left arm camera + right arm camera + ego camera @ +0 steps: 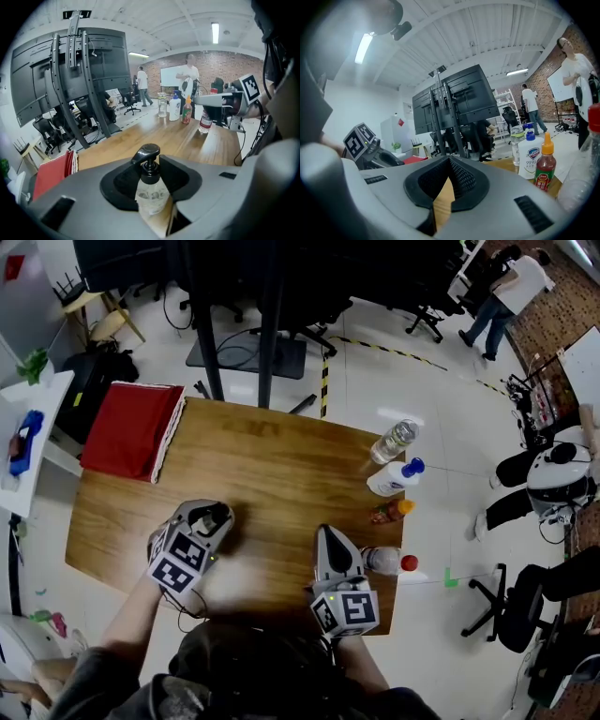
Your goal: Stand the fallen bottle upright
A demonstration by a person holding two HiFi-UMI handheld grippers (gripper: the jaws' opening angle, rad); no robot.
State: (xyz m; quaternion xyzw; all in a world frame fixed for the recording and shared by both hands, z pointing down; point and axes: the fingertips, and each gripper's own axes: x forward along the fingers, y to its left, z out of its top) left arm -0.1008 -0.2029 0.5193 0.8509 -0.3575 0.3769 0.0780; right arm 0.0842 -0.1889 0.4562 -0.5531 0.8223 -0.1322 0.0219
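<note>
Pinching the pump bottle (151, 194) between its jaws just under the pump head, the left gripper (151, 169) is holding likely light, slick plastic; the right gripper (449, 164) is idling closed and empty.

L claw (150, 174), angled downward, grips a pump bottle (151, 194) btwn its jaws. R claw (449, 164) held approx level, jaws together, nothing btwn them.

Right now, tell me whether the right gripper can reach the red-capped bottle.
Probably yes: the red-capped bottle stands right beside the right gripper, nothing between them, though its closed jaws point past it.
</note>
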